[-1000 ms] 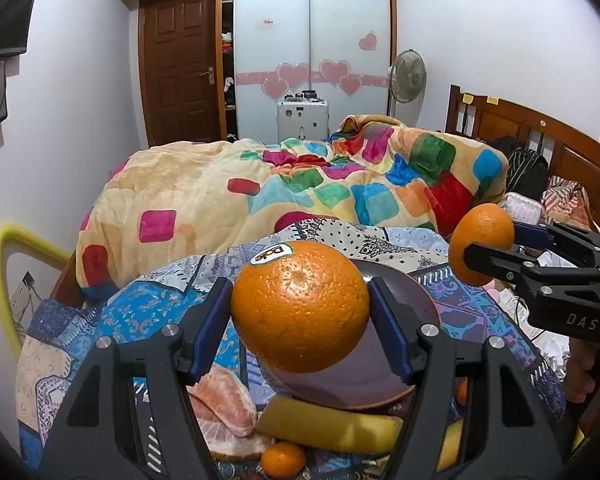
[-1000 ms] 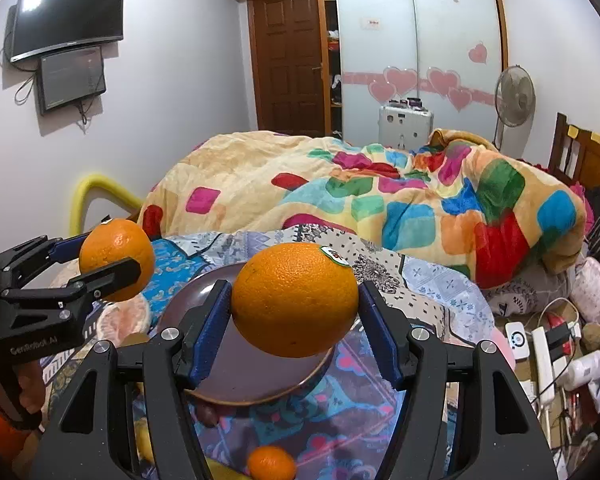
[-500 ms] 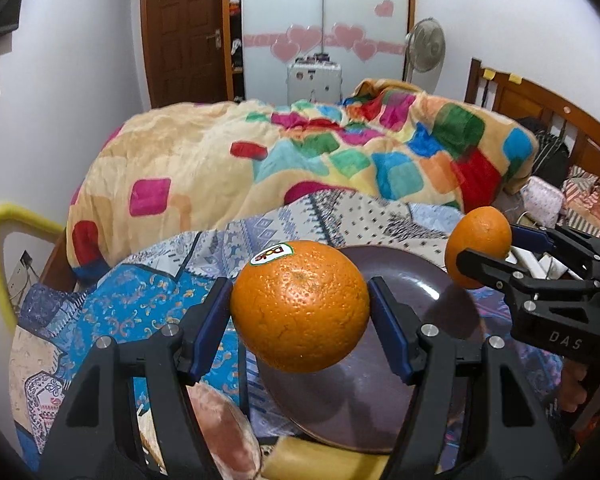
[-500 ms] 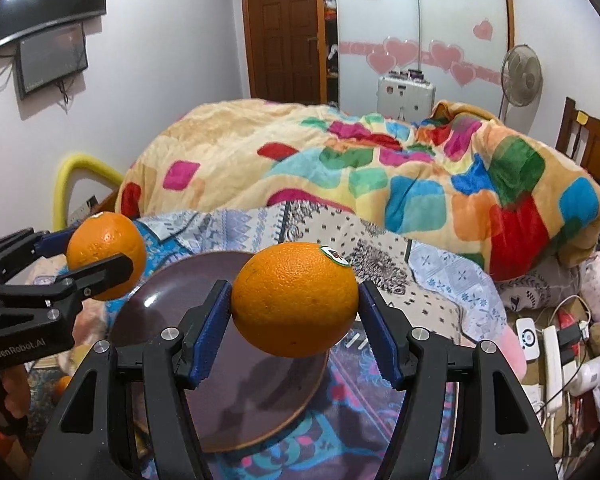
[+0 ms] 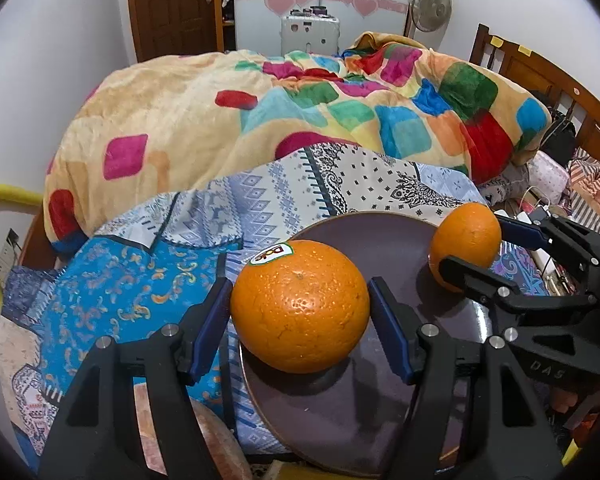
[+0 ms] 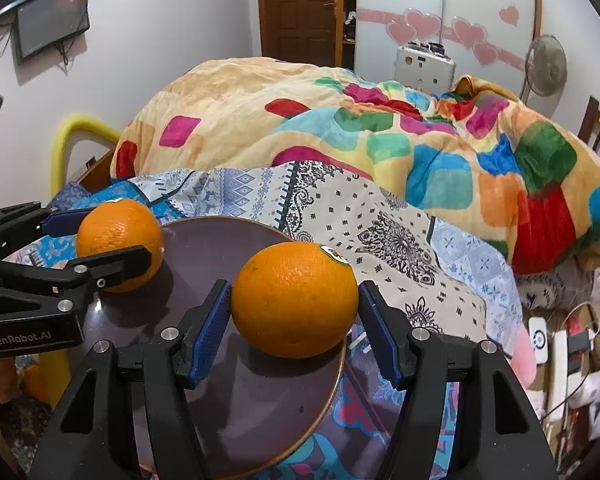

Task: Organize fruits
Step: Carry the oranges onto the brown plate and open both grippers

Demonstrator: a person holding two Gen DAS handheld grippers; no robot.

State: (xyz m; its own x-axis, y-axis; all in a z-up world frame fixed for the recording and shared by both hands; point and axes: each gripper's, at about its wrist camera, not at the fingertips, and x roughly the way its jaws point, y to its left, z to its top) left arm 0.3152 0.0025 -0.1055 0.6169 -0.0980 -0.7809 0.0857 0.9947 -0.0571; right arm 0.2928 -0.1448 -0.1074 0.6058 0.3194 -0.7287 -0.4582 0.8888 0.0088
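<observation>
My left gripper (image 5: 300,308) is shut on a large orange with a Dole sticker (image 5: 300,306), held just over the left part of a dark brown plate (image 5: 380,408). My right gripper (image 6: 295,308) is shut on a second orange (image 6: 295,300) over the right part of the same plate (image 6: 240,412). Each gripper shows in the other view: the right one (image 5: 472,252) with its orange (image 5: 466,238), the left one (image 6: 112,240) with its orange (image 6: 118,238). Both oranges sit low, casting shadows on the plate; I cannot tell whether they touch it.
The plate lies on patterned blue and white cloths (image 5: 284,200) over a table. A bed with a colourful quilt (image 5: 300,100) is behind. Pinkish fruit pieces (image 5: 216,448) lie at the lower left. Cables and chargers (image 6: 556,340) clutter the right.
Both grippers have moved forward and down with their oranges, from well above the plate to just over it. Both stay shut on their oranges.
</observation>
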